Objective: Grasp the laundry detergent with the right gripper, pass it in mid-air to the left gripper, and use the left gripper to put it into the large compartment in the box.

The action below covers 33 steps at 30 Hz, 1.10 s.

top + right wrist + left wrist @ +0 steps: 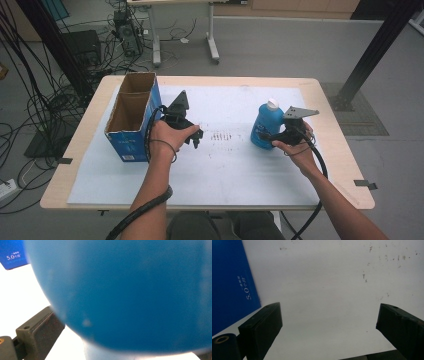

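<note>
The blue bottle [265,125] stands right of centre on the white mat [225,170]; looks rigid, smooth plastic, probably slippery, so grab mid-body. Right gripper [272,135] is clamped around it, left gripper [196,136] gapes wide beside the cardboard box [131,125].

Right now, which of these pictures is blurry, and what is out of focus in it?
Right gripper view: the blue bottle sits too close and smears soft. Left gripper view: the jaws and mat specks are sharp. High view: evenly lit, in focus.
</note>
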Each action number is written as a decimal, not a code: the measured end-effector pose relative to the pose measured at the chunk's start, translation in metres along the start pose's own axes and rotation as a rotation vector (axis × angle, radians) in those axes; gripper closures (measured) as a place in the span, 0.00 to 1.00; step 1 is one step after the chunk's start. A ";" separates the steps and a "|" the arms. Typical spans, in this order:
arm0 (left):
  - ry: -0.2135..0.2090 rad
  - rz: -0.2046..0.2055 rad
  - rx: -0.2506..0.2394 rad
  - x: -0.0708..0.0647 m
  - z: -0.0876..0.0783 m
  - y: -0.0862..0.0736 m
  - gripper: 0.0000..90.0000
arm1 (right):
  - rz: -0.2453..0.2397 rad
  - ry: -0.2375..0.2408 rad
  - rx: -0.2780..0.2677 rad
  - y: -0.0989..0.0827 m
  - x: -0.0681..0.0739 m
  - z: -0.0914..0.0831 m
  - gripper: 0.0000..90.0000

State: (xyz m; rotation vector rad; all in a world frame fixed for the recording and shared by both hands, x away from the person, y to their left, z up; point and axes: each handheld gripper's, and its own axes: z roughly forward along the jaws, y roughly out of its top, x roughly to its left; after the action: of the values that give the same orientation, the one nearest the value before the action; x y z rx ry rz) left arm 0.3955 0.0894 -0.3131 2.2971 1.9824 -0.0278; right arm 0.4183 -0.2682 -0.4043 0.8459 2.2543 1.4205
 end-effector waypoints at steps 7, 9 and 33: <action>0.001 0.000 -0.002 0.000 0.000 0.000 0.08 | 0.004 0.002 -0.006 0.000 0.000 -0.001 0.01; 0.000 -0.002 -0.002 0.000 0.000 0.000 0.08 | 0.004 0.001 -0.006 0.000 0.000 -0.001 0.01; 0.004 -0.003 0.000 0.003 -0.001 -0.001 0.08 | -0.005 -0.003 -0.008 -0.001 0.000 0.001 0.01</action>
State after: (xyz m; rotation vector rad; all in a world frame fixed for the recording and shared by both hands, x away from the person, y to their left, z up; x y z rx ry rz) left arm 0.3948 0.0927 -0.3129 2.2967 1.9873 -0.0237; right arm 0.4186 -0.2676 -0.4054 0.8384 2.2463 1.4240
